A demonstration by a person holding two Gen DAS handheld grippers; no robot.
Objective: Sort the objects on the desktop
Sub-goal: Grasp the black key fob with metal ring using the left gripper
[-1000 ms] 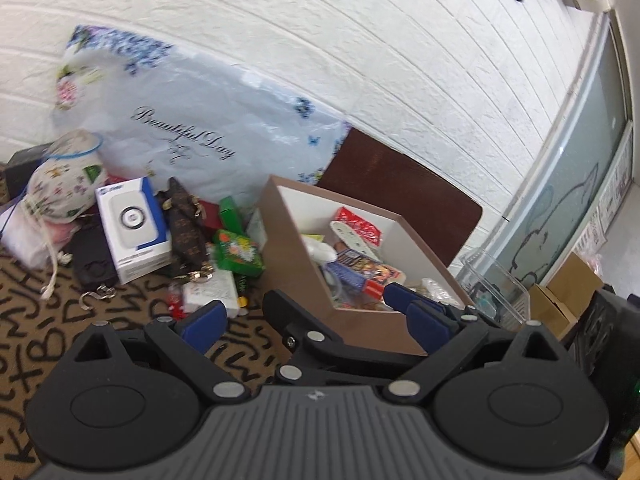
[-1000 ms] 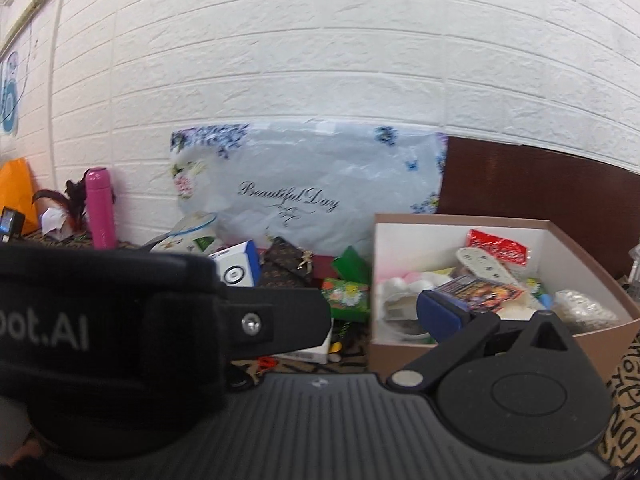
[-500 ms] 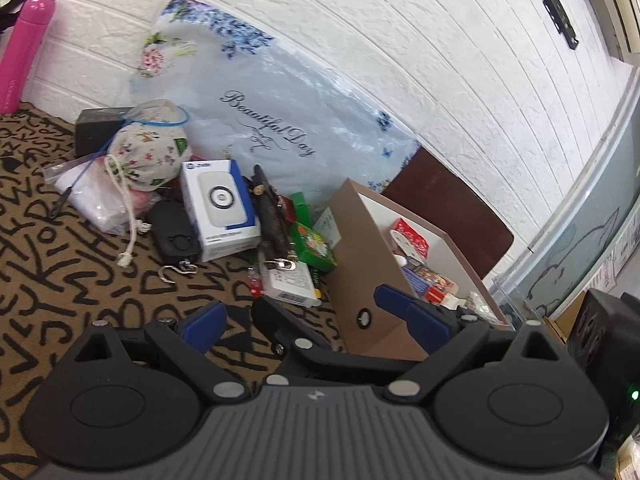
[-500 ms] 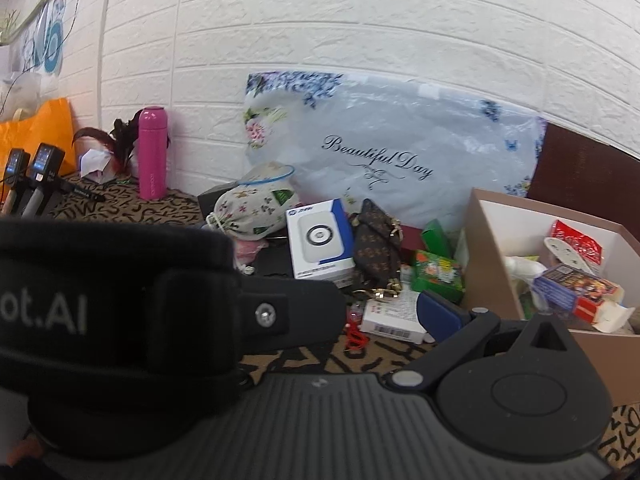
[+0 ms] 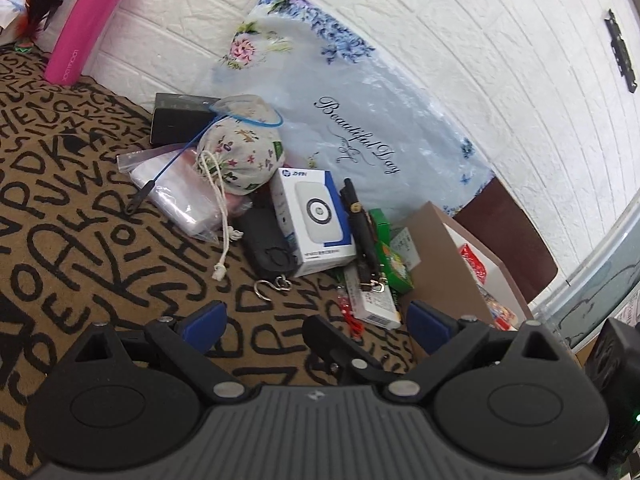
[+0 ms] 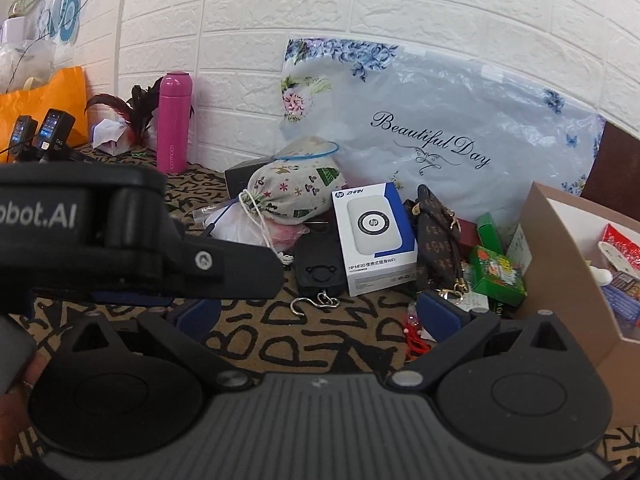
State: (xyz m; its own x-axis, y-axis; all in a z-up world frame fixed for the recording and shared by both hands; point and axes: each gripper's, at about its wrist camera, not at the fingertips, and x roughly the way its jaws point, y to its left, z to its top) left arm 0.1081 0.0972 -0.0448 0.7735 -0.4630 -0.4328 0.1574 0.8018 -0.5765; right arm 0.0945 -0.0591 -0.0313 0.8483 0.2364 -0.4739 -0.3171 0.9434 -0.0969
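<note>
Two tongs: left tongs (image 5: pixel 314 322) and right tongs (image 6: pixel 318 314), both spread wide with nothing between the blue pads.
Change: over the last second both views swung away from the brown cardboard box (image 5: pixel 448 256) toward the heap; the box, centred before, now sits at the right edge.
Meaning: a drop-off looks finished and a fresh pick seems to be starting.
Heap: on the letter-patterned worktop (image 5: pixel 80 216), against the wall, well apart from both tongs.
Nearest candidates: white-and-blue router carton (image 6: pixel 374 236), black flat hand scale with steel hook (image 6: pixel 320 272), flowered drawstring pouch (image 5: pixel 240 152).
Box contents: red packet (image 6: pixel 620 240) and other items, already sorted.
Still left: most of the heap.
</note>
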